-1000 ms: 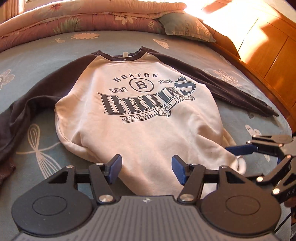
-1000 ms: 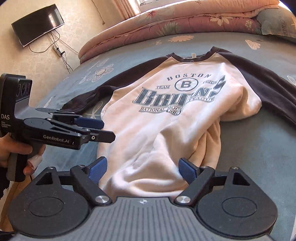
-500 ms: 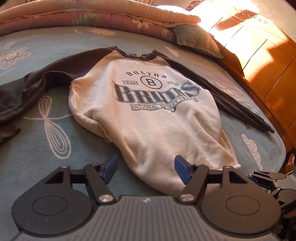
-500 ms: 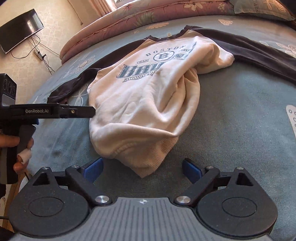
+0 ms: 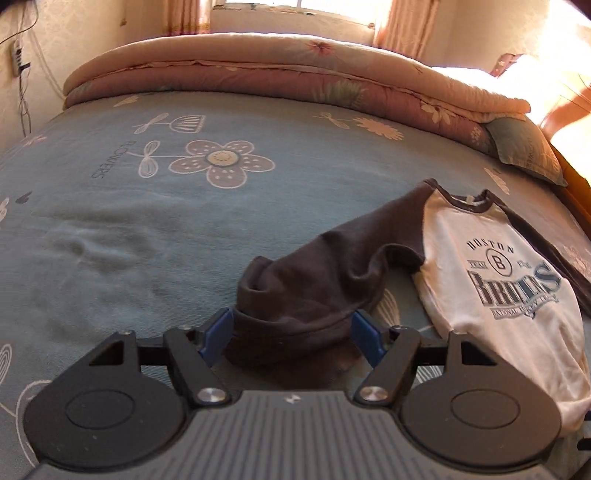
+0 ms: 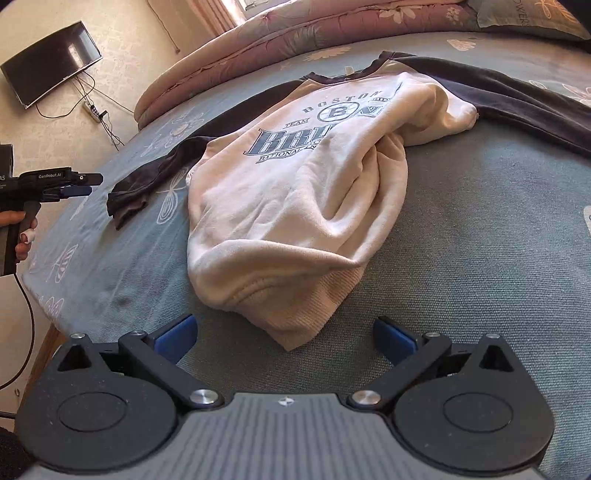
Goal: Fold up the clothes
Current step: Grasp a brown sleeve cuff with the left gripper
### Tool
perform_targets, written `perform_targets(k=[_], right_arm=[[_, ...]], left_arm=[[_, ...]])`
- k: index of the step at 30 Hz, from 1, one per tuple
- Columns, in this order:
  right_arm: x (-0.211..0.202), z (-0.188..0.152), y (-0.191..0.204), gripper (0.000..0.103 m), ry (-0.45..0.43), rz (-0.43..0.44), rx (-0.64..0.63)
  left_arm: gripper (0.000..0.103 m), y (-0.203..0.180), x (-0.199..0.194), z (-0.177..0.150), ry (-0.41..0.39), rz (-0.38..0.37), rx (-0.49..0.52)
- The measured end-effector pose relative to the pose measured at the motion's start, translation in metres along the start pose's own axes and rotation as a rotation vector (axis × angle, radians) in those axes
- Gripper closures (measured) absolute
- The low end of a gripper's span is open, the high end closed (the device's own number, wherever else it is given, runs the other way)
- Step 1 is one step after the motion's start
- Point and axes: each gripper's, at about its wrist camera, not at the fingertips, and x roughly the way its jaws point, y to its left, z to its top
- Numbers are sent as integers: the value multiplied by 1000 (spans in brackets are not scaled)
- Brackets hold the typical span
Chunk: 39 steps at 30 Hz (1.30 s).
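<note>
**Currently: left claw at sleeve cuff, right claw at hem**

Laid face-up on blue-grey flower-printed bedsheet (image 5: 155, 221): cream sweatshirt with dark brown raglan sleeves and blue "Boston Bruins" print (image 6: 295, 177); body bunched along one side, ribbed hem (image 6: 295, 317) pointing toward right wrist camera; collar toward folded pink floral quilt (image 5: 295, 70) at far edge of bed.

Left gripper (image 5: 291, 334): blue-padded fingers (image 5: 216, 332) spread wide, set on either side of crumpled dark sleeve cuff (image 5: 295, 310); cuff between pads, apparently touching both, not pinched; from right wrist view, though, same gripper (image 6: 75, 185) seen level beside bed edge, apart from cuff (image 6: 127, 201), so contact uncertain. Held by hand (image 6: 20, 236) on pistol grip, black cable trailing down below.

Right gripper (image 6: 284, 338): fingers (image 6: 173, 334) spread wide, nothing between them; hem just beyond fingertips, near but not touching; bare sheet under claw.

Other sleeve (image 6: 517, 99) stretched flat toward right side of bed, well apart from both claws.

Surroundings: grey-green pillow (image 5: 524, 151) beside quilt end; black wall-mounted flat screen (image 6: 51, 62) with dangling cables; white power strip (image 6: 94, 110) on wall; curtained window (image 5: 295, 7) behind quilt, strong sunlight at right.
</note>
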Motion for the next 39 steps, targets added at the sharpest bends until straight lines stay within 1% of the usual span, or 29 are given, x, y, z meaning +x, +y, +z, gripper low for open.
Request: perform_targets(k=[3, 4, 6, 8, 9, 15, 19, 22, 26, 29, 35, 37, 39], right_arm=[[1, 7, -2, 0, 19, 3, 40], [1, 9, -2, 0, 23, 0, 47], [3, 12, 0, 0, 28, -14, 48], [5, 13, 3, 0, 34, -32, 38], [6, 14, 5, 0, 38, -41, 32], [9, 13, 11, 0, 56, -73, -21], [11, 12, 11, 0, 46, -73, -25], [10, 10, 12, 0, 40, -72, -33], [6, 7, 10, 0, 37, -57, -17], [4, 5, 8, 0, 39, -49, -3], [3, 3, 8, 0, 36, -47, -11], [4, 2, 9, 0, 30, -51, -16], [4, 1, 10, 0, 23, -55, -21]], left_arm=[[32, 29, 23, 9, 4, -23, -101], [31, 35, 33, 11, 21, -42, -126], [31, 40, 55, 12, 69, -73, -164], [32, 38, 71, 10, 99, -81, -181], [32, 32, 73, 9, 103, -98, -176], [32, -23, 53, 1, 78, -268, -69], [31, -61, 36, 0, 42, -399, -17], [30, -93, 45, -1, 75, -460, 21], [30, -137, 68, -17, 182, -487, 84], [30, -148, 66, -26, 206, -489, 120], [30, -118, 20, -13, 154, -448, 140], [28, -102, 1, -8, 131, -408, 154], [27, -87, -13, -6, 112, -348, 175]])
